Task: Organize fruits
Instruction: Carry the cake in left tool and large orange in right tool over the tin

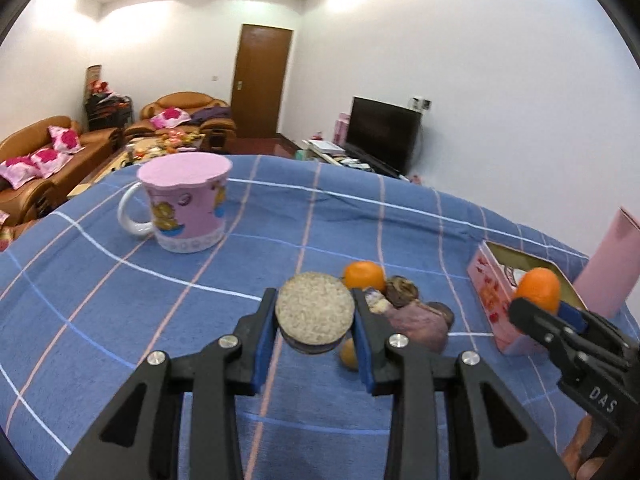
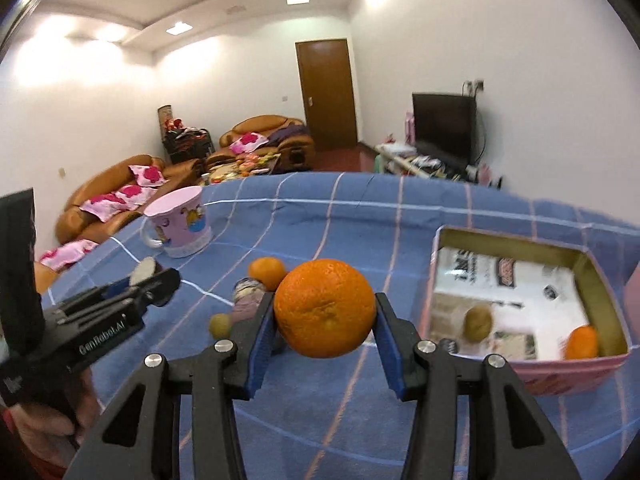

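So I'd call this roughly midway. The pink tin box (image 2: 532, 366) already has a small orange (image 2: 582, 343) and a brownish kiwi-looking fruit (image 2: 477, 323) sitting inside, so a couple of pieces are sorted. The right gripper (image 2: 325, 322) is clamped on a big orange (image 2: 325, 308), held up off the blue checked cloth (image 2: 360, 400) just left of the box, so I'd guess that one goes in next. The left gripper (image 1: 315, 320) is squeezed onto a round flat cake-ish thing (image 1: 315, 310) (not fruit as far as I can tell, maybe a rice cracker), also lifted. Still loose on the cloth: a mandarin (image 1: 364, 275), a little yellow-green fruit (image 2: 220, 325), plus a purplish lumpy pile (image 1: 416, 318) I can't identify. The pink mug (image 1: 186, 206) stands well apart, untouched.
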Available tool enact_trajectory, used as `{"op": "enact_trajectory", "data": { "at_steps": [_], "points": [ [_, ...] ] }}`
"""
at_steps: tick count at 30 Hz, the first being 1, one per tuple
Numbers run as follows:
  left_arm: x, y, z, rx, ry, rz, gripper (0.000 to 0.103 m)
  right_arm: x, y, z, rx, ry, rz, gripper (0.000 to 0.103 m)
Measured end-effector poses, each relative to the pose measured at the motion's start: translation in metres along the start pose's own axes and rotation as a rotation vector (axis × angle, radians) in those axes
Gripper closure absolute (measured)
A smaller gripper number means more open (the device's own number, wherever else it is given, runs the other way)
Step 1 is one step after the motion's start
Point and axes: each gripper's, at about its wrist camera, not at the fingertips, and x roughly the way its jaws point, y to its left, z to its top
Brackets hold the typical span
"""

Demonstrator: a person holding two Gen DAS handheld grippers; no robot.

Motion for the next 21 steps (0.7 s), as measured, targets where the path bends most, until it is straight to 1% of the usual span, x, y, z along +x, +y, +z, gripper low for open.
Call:
{"op": "enact_trajectory", "data": {
  "at_steps": [5,9,13,16,21],
  "points": [
    [0.001,0.000,-0.001,0.000,0.001,0.039,0.066,-0.011,-0.001,0.002,-0.070,-0.058,-0.094,0.054],
    [0.000,-0.011,-0.003,0.038,-0.019,0.098,0.066,-0.015,-0.012,0.003,-0.054,-0.063,-0.100,0.054],
    [-0.003,-0.022,-0.004,0.065,-0.039,0.136,0.066,-0.016,-0.018,0.001,-0.058,-0.055,-0.109,0.054],
    [-0.003,-0.031,-0.005,0.075,-0.043,0.145,0.066,-0.020,-0.022,-0.002,-0.065,-0.057,-0.119,0.054],
    [0.000,-0.049,-0.006,0.089,-0.038,0.126,0.066,-0.025,-0.035,-0.005,-0.068,-0.062,-0.137,0.054]
  ]
}}
